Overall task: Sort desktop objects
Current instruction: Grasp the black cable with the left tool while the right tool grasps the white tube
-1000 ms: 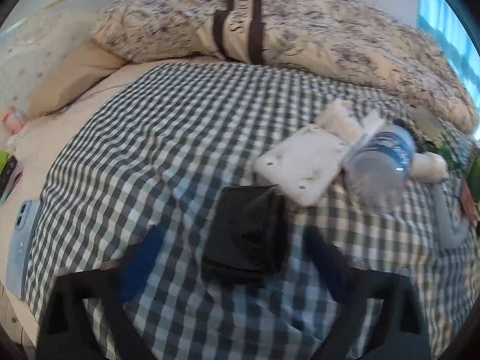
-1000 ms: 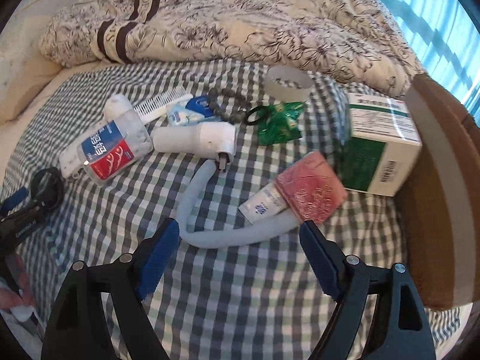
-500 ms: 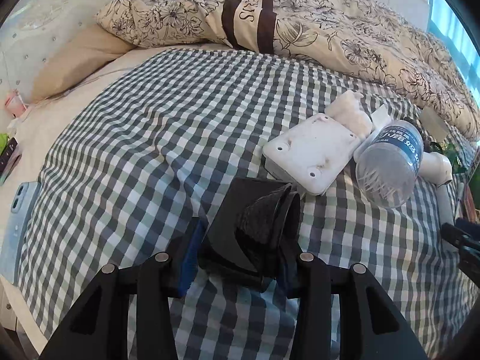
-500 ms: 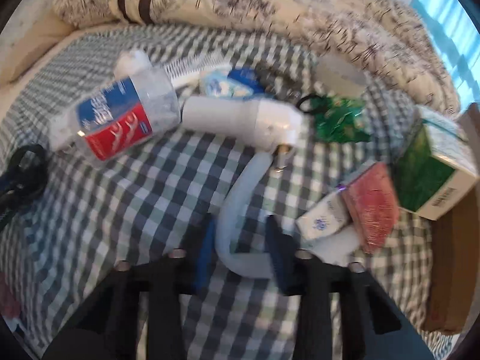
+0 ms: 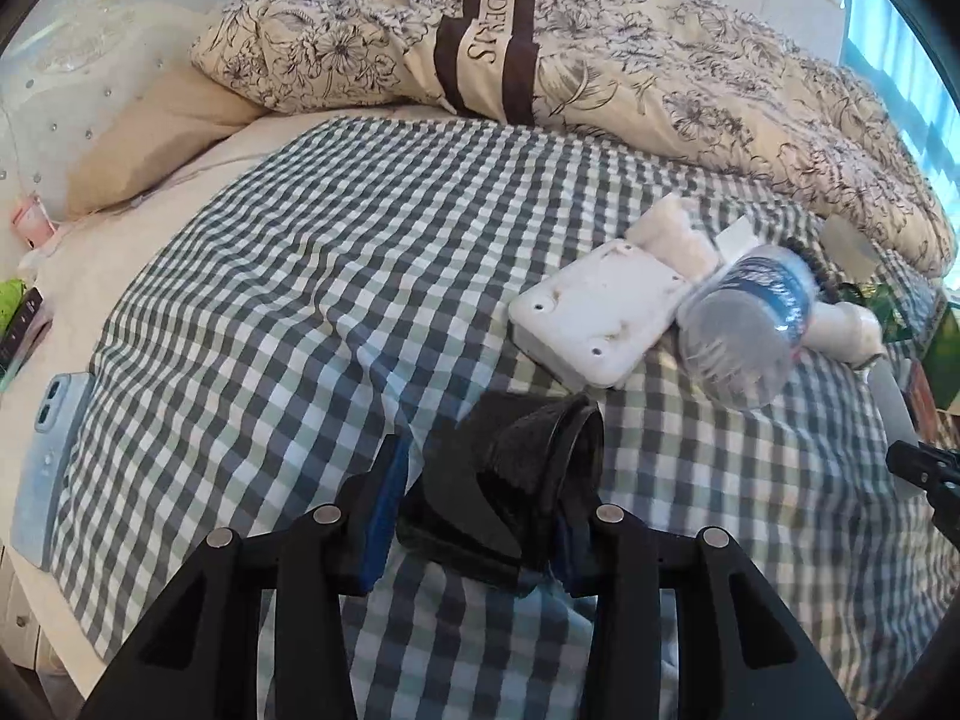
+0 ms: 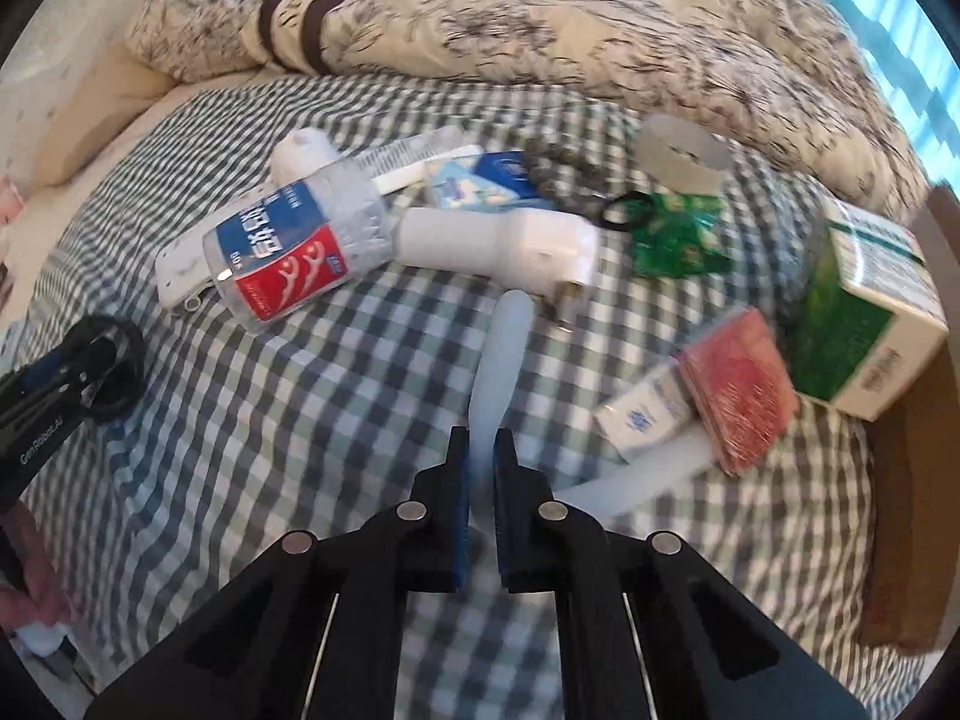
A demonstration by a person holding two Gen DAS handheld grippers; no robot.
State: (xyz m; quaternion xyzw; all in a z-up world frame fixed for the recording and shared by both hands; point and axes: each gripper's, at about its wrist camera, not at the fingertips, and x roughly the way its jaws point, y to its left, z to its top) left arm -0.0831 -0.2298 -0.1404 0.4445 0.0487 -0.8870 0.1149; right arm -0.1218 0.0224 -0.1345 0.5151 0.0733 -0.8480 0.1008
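On the checked cloth [image 5: 300, 300], my left gripper [image 5: 480, 516] is shut on a black folded pouch [image 5: 510, 468], its blue pads pressing both sides. Just beyond lie a white flat box [image 5: 594, 321] and a clear bottle [image 5: 744, 330]. In the right wrist view, my right gripper [image 6: 480, 456] is shut on a pale blue bendy tube [image 6: 501, 354] that runs up to a white plug body [image 6: 498, 240]. The bottle [image 6: 294, 258] with a red and blue label lies at the left. A red pad [image 6: 738, 384] and a small white tube [image 6: 645, 420] lie at the right.
A green and white carton [image 6: 864, 312], green packet [image 6: 678, 234], tape roll [image 6: 684, 150], comb [image 6: 420, 159] and blue tissue pack [image 6: 486, 180] crowd the cloth's far side. A brown box [image 6: 906, 480] borders the right. A floral duvet [image 5: 600, 60] lies behind, a blue phone [image 5: 48, 456] at left.
Both grippers went from wide open to shut: the left closed on the black pouch, the right moved forward and closed on the pale blue tube.
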